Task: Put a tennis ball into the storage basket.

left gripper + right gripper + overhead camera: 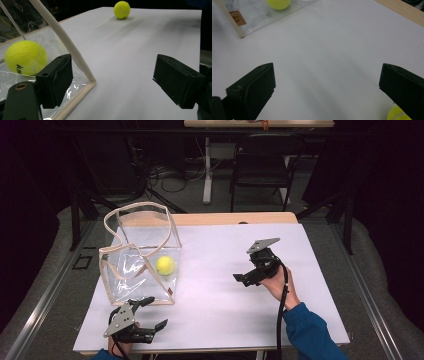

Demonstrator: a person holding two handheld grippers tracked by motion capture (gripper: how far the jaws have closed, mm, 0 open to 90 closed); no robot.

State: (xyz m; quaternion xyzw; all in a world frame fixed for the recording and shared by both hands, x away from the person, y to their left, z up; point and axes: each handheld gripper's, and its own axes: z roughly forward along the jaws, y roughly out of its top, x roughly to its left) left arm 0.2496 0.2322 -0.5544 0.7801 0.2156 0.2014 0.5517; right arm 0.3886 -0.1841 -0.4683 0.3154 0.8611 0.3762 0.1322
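A clear plastic bag (137,255) with beige trim stands on the left of the white table (225,305), holding a yellow tennis ball (165,265). My left gripper (155,313) hovers open by the bag's near corner; its view has the bagged ball (26,57) behind the trim (75,57) and a second ball (122,10) far off on the sheet. My right gripper (243,267) is open at centre right, pointing toward the bag. Its view (327,82) has the second ball (398,113) peeking by its right jaw, with the bag (237,17) and bagged ball (278,3) ahead.
A strip of wooden tabletop (230,218) runs along the far edge of the white sheet. Behind the table stand a dark folding chair (262,165) and a table leg (206,170), with cables on the floor. A blue sleeve (310,332) enters at bottom right.
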